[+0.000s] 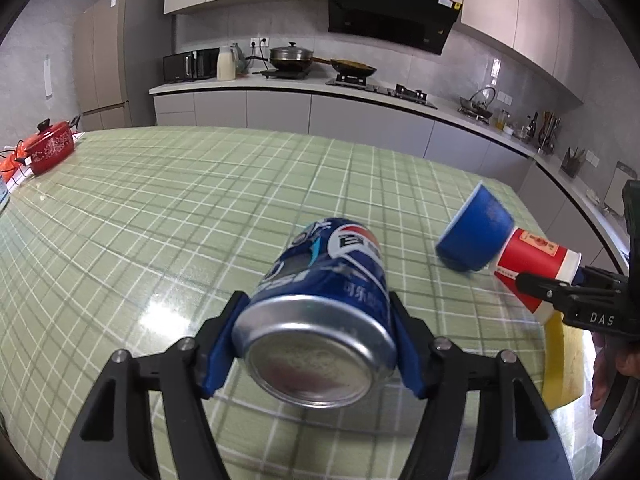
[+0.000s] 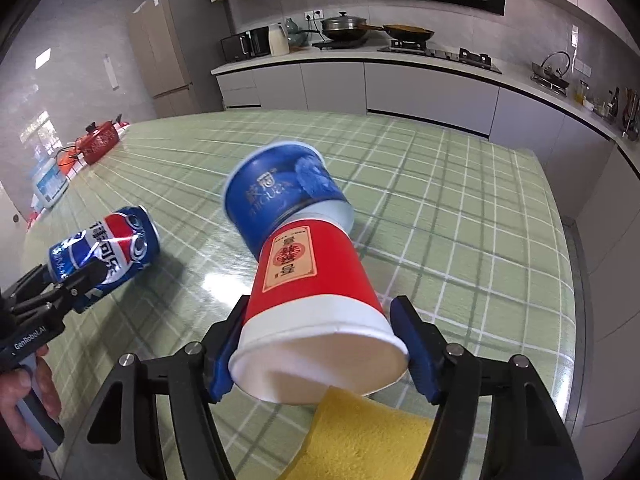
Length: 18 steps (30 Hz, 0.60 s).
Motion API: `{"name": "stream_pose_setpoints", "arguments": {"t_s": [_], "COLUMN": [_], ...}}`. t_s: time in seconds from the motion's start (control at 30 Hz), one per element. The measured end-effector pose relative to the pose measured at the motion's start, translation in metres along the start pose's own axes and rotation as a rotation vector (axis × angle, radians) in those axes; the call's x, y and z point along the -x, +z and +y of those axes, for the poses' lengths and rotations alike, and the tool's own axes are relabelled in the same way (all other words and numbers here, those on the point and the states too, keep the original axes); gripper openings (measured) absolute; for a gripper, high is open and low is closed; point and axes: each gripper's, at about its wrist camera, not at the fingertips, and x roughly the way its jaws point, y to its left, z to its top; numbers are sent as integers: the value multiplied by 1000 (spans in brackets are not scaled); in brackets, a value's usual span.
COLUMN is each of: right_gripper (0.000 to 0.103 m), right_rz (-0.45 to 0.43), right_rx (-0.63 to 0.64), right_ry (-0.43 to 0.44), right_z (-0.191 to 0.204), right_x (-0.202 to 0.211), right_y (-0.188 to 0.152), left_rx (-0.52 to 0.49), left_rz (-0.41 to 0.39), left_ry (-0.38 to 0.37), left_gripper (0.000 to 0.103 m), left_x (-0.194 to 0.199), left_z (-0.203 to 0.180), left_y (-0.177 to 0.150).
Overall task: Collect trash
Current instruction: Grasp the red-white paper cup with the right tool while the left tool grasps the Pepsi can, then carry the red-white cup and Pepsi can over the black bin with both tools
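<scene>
Now left claw (image 1: 318,344) clamping Pepsi can (image 1: 320,308), right claw (image 2: 320,344) gripping red cup (image 2: 316,304), "DAS" on claw.

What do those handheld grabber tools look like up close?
Both are black, angular frames with silver bolts and blue finger pads. The left gripper reads "GenRobot.AI" on its side and has a grey handle. The right gripper shows the white letters "DAS".

"DAS" on right hand-held gripper (image 1: 560,286); "GenRoboLAI", seemingly, on left (image 2: 66,280).
</scene>
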Motion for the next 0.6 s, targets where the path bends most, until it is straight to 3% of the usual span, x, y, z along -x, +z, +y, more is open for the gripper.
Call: {"name": "stream_pose_setpoints", "arguments": {"t_s": [0.6], "right_gripper": [71], "right_rz": [-130], "right_rx": [12], "right_ry": [74], "right_z": [7], "right_x": [48], "right_y": [-12], "left_rx": [11], "left_rz": [-82], "left_ry": [-3], "left_gripper": [66], "left_x": [32], "left_z": [-18], "left_y": [-9]}}
